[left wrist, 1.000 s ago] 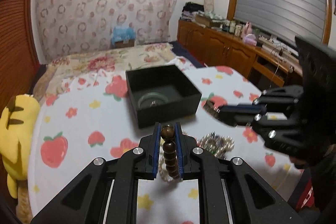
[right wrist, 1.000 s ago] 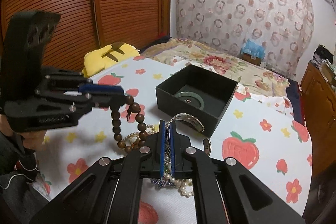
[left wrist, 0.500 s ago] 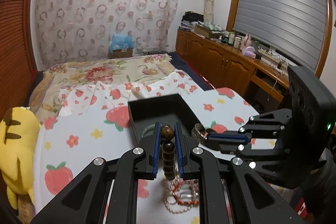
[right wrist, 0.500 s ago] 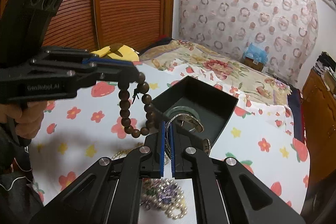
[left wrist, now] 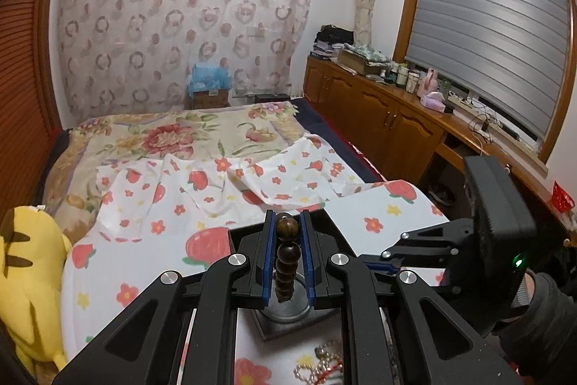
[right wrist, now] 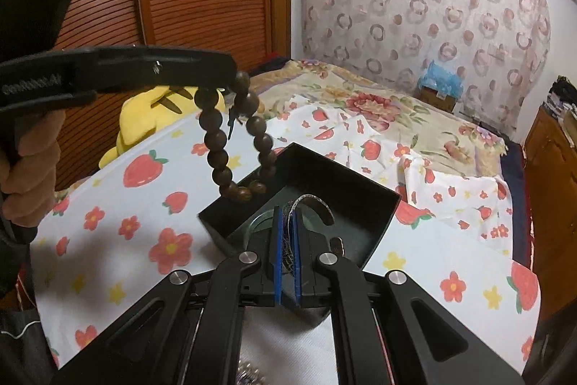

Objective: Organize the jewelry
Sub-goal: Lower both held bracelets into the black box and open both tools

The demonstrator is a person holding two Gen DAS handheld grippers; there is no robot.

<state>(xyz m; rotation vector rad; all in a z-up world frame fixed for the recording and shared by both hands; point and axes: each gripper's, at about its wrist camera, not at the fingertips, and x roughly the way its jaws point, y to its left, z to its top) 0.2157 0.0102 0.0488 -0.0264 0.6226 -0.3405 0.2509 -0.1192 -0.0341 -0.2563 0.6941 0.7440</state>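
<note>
Two blue pads of the left gripper (left wrist: 287, 233) are clamped on a brown bead bracelet (left wrist: 286, 258) above the black box (left wrist: 249, 240); loose pearl jewelry (left wrist: 321, 367) lies nearer, on the strawberry-print cloth (left wrist: 144, 276).

From the right wrist, the right gripper (right wrist: 287, 215) is seen pinching a silver bangle (right wrist: 310, 204) over the black box (right wrist: 378, 201), with the bead bracelet (right wrist: 234, 147) dangling at its left rim, before a yellow plush toy (right wrist: 144, 121).

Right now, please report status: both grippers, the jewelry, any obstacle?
Left gripper shut on brown bead bracelet, hanging over black box. Right gripper shut on silver bangle, above box. Nothing in the way.
</note>
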